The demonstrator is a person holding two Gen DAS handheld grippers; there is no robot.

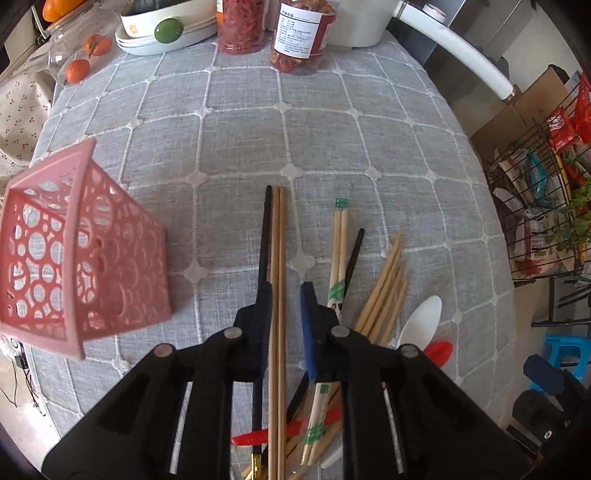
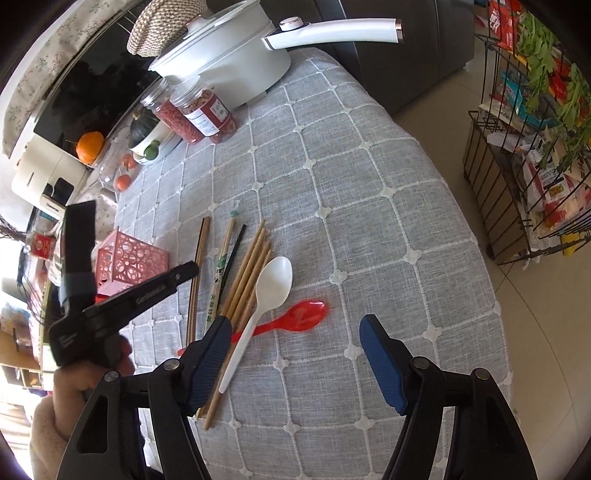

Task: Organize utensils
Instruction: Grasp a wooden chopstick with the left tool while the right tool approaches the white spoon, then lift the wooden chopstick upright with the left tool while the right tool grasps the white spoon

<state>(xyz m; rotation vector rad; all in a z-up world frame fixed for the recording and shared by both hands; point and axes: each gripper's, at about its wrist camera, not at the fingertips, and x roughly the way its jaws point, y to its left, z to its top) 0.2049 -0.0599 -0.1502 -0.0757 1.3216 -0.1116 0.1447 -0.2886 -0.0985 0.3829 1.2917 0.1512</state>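
Note:
A pair of brown wooden chopsticks (image 1: 277, 258) (image 2: 197, 266) lies on the grey checked cloth (image 1: 332, 129). It runs between the jaws of my left gripper (image 1: 286, 286) (image 2: 181, 273), and a sliver of cloth shows beside the blue pad. A black chopstick (image 1: 265, 221) runs along its other finger. To the right lie paper-wrapped chopsticks (image 1: 340, 251) (image 2: 218, 273), a bamboo bundle (image 1: 388, 295) (image 2: 251, 266), a white spoon (image 1: 424, 317) (image 2: 275, 277) and a red spoon (image 1: 439, 350) (image 2: 306, 312). My right gripper (image 2: 295, 319) hangs wide open over the red spoon, gripping nothing. A pink perforated basket (image 1: 85, 258) (image 2: 133, 258) stands on the left.
At the back stand a white pot (image 2: 229, 62) with a long handle, two jars (image 1: 303, 33) (image 2: 207, 110), a dish (image 1: 166, 29) and a glass bowl of oranges (image 1: 77, 55). A wire rack (image 2: 517, 166) stands past the table's right edge. A person's hand (image 2: 74, 376) holds the left gripper.

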